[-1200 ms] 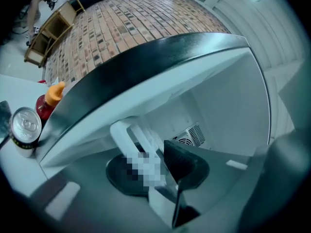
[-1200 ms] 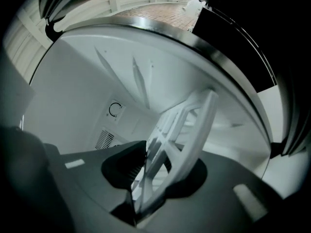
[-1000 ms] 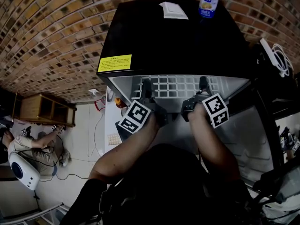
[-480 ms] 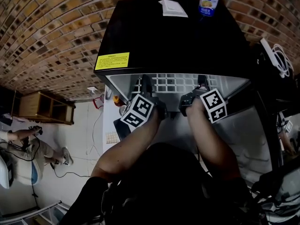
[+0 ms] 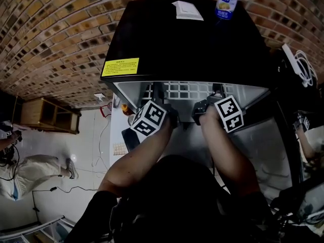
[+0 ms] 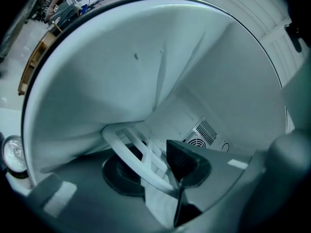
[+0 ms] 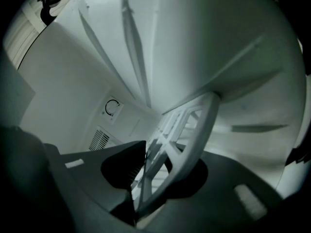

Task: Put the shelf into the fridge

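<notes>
At the fridge (image 5: 187,39) mouth, shelf (image 5: 190,91) lies crosswise before you: left hand-held gripper (image 6: 156,173), jaws just opening, loosely straddles it; right hand-held gripper (image 7: 151,171) clamps it.

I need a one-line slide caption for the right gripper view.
The right hand-held gripper clamps the white shelf by its rail inside the fridge.

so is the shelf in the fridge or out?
In: the white grid shelf sits inside the open fridge, inner walls around it. Fully seated, cannot tell.
</notes>
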A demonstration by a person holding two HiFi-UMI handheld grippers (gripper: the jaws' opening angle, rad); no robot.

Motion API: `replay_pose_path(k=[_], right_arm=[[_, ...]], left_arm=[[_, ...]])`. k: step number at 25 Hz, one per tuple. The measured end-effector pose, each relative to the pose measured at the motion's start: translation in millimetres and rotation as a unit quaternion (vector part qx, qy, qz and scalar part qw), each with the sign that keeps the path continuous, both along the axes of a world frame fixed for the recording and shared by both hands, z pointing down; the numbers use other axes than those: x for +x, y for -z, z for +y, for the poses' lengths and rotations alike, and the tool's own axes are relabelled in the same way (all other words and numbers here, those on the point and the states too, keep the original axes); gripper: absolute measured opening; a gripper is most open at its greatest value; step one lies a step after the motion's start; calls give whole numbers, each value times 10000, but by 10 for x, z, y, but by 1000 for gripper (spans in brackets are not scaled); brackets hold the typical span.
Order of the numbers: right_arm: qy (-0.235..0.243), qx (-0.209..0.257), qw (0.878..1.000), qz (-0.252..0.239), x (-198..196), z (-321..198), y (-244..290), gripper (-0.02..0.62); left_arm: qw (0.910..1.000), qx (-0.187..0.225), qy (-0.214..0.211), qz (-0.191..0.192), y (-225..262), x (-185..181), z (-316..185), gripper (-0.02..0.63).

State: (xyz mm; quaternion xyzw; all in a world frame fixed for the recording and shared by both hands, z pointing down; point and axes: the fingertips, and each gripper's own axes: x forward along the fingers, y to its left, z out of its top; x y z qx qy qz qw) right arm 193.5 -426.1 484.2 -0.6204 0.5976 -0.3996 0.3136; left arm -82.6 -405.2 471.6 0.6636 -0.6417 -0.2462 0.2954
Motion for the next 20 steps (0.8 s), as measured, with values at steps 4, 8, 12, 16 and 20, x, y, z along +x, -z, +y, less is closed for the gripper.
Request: replay_pose_path(k=[4, 8, 12, 16, 20], right_arm=[[-26, -10, 10000, -29, 12, -11, 8, 130], [-39, -4, 10000, -59, 13, -13, 2, 129], [44, 35, 10000, -55, 2, -11, 1, 129], [280, 72, 9996, 70, -23, 28, 17, 130], [429, 48, 9990, 95, -73, 189, 23, 130]], left_arm=[[10000, 33, 32, -27, 13, 6, -15, 109], [10000, 41, 56, -6, 7, 2, -11, 108], [10000, 29, -17, 71, -6, 0, -10, 107], [9989, -77, -253, 377, -53, 60, 7, 106], [9985, -61, -365, 410, -43, 74, 44, 109]])
